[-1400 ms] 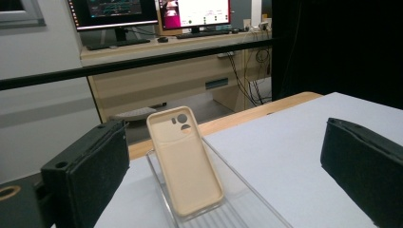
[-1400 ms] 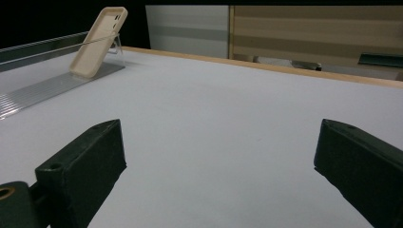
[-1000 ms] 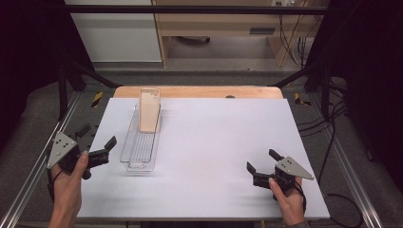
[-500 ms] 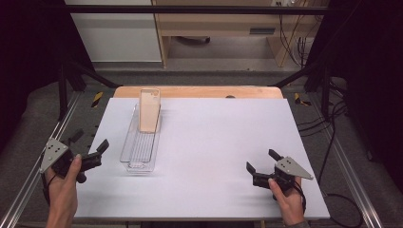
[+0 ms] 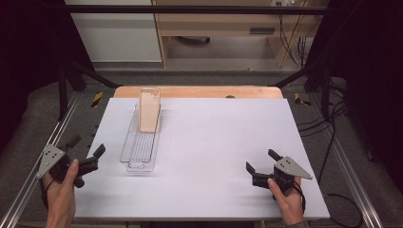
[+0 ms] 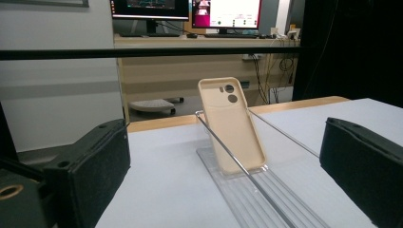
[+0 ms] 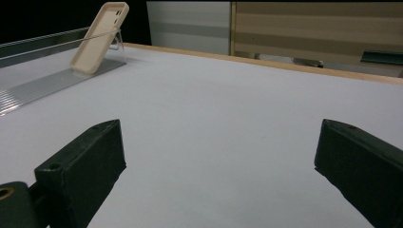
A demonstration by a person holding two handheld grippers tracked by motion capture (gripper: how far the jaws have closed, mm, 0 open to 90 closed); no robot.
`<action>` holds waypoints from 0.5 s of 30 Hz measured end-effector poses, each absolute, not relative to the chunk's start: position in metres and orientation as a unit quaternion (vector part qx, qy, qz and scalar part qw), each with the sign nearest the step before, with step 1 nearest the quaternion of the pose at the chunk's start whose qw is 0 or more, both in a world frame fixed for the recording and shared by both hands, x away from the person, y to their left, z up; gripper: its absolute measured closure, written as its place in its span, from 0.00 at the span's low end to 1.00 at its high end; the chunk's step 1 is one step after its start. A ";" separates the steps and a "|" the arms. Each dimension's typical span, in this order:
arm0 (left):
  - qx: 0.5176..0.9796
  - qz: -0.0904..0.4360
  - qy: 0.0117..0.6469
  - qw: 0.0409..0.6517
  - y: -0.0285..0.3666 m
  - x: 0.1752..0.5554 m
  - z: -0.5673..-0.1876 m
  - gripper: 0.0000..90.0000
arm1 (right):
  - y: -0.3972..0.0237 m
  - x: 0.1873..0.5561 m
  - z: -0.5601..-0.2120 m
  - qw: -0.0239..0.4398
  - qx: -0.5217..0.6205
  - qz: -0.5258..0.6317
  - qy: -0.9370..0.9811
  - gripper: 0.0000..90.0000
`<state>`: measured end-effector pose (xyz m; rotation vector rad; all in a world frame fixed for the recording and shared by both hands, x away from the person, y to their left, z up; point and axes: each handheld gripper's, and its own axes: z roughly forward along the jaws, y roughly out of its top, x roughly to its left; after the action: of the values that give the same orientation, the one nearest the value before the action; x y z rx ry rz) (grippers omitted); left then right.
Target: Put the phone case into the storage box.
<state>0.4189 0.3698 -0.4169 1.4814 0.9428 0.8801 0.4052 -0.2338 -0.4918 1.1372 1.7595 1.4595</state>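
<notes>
A beige phone case (image 5: 149, 110) stands upright, leaning back, at the far end of a clear plastic tray (image 5: 138, 156) on the left part of the white table (image 5: 214, 133). My left gripper (image 5: 87, 146) is open and holds nothing; it hovers at the table's left edge, left of the tray's near end. In the left gripper view the case (image 6: 231, 126) and the tray (image 6: 266, 199) lie ahead between the wide-apart jaws. My right gripper (image 5: 260, 160) is open and bare near the front right of the table. The right gripper view has the case (image 7: 100, 38) far off at upper left.
A wooden strip (image 5: 199, 91) borders the table's far edge. Metal rails (image 5: 28, 190) run along both sides of the table, with cables (image 5: 328, 156) on the floor at the right. A desk with monitors (image 6: 223, 12) stands beyond the table.
My left gripper has drawn back leftward, away from the tray's near end to the table's left edge. The right gripper, case and tray have stayed put.
</notes>
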 end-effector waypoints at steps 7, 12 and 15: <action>0.633 0.365 0.389 0.561 0.365 0.417 -0.425 0.03 | -0.234 0.405 -0.492 0.291 0.427 0.546 0.659 0.03; 0.640 0.359 0.382 0.562 0.359 0.416 -0.429 0.03 | -0.234 0.405 -0.492 0.290 0.427 0.546 0.660 0.03; 0.639 0.357 0.380 0.565 0.356 0.415 -0.431 0.03 | -0.234 0.405 -0.492 0.291 0.426 0.546 0.660 0.03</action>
<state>0.4149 0.3562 -0.4307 1.5035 0.8939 0.8392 0.4051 -0.2340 -0.4921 1.1369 1.7588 1.4569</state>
